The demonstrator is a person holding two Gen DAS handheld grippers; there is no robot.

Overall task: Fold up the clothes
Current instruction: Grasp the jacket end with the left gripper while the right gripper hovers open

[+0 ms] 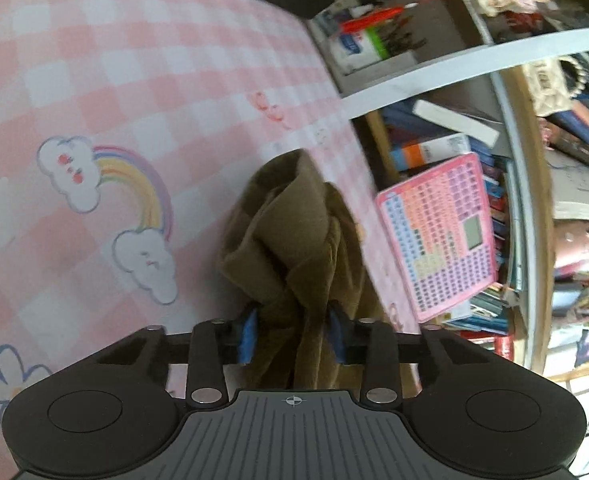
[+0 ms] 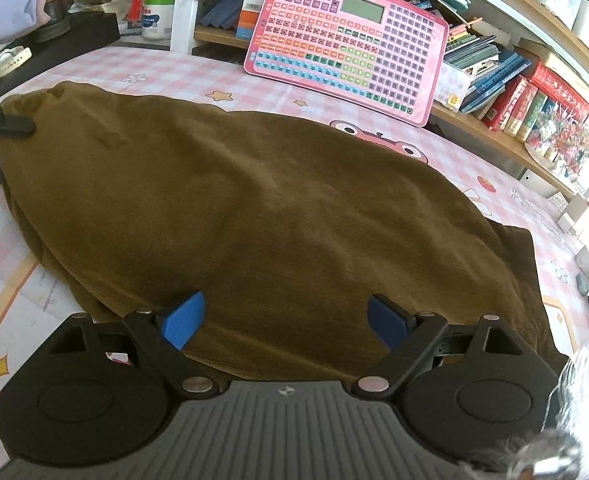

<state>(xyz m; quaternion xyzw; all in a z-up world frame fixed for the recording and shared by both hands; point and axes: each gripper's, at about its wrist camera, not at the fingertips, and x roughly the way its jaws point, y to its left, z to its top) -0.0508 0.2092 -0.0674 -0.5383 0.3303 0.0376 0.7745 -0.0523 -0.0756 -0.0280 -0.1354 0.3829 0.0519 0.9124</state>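
Pink checked sheet (image 1: 142, 64) beside crowded wooden bookshelves (image 2: 534, 92), a pink keypad toy (image 2: 346, 40) leaning there.

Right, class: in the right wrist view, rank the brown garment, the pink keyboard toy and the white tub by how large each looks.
1. brown garment, by far the largest, though also nearest the camera.
2. pink keyboard toy.
3. white tub, smallest, and farthest back.

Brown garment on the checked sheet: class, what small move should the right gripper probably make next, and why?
Probably close the right gripper on the near edge of the brown garment. Its blue pads stand wide apart over that edge, gripping nothing, while the left gripper already has bunched cloth between its pads. Both ends likely need holding before a fold.
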